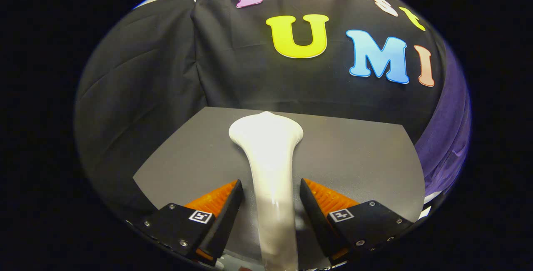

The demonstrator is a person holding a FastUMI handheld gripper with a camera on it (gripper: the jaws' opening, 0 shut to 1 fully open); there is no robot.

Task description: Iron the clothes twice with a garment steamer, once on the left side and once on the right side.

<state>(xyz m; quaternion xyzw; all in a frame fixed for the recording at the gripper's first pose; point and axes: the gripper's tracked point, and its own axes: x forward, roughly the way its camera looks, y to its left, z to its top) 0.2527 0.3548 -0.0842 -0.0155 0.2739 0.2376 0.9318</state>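
The gripper (270,187) points level across the grey tabletop (354,154), its fingers (227,202) spread, flanking but not pressing the white garment steamer (268,154), whose head flares just beyond them.

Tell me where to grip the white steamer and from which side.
Grip the garment steamer on its narrow handle, where it lies between the open fingers, coming from the handle end. The far head flares too wide; the slim neck fits the gripper.
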